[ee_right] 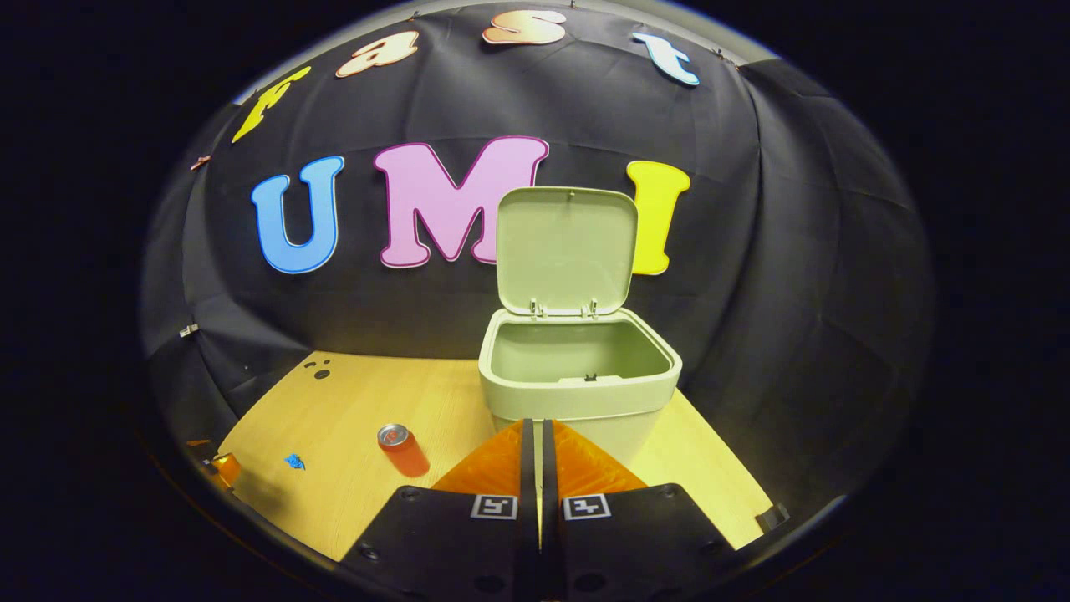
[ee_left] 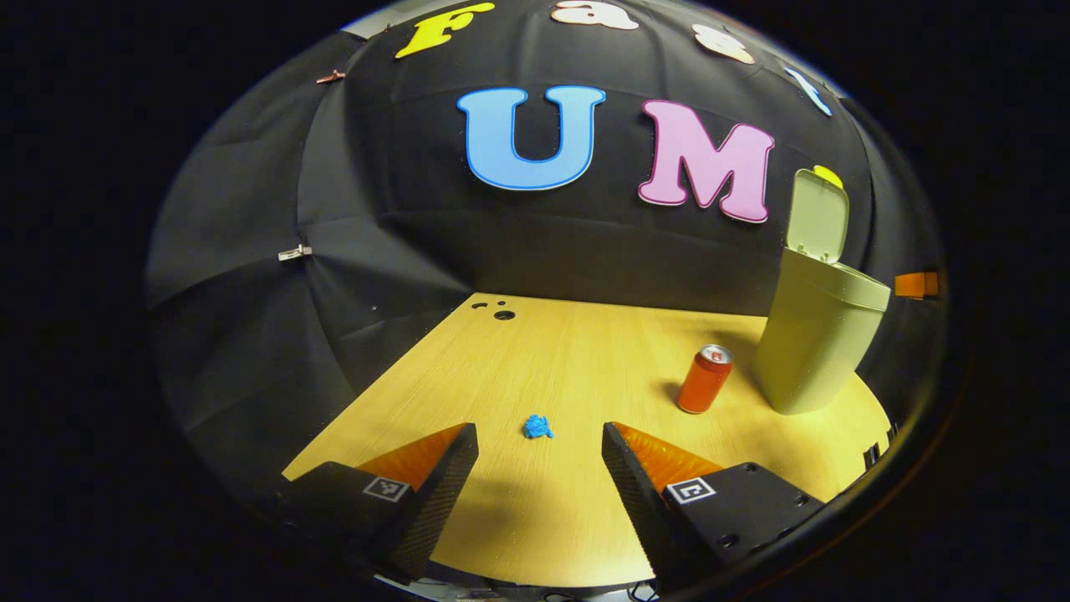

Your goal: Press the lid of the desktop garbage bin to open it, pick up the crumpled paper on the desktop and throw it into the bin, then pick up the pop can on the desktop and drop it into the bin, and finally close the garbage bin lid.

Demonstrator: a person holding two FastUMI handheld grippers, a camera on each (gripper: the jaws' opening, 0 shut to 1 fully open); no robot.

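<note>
While the bin (ee_right: 577,376) stands with its lid (ee_right: 567,251) up, my right gripper (ee_right: 535,435) is closed before it; my left gripper (ee_left: 539,439) gapes near the paper (ee_left: 537,427), the can (ee_left: 704,379) right.

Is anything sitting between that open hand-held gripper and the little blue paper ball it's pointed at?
Nothing visible. In the left gripper view, the left hand-held gripper is open and the paper lies on bare table just ahead of its fingers. The can stands off to one side, near the open bin.
</note>
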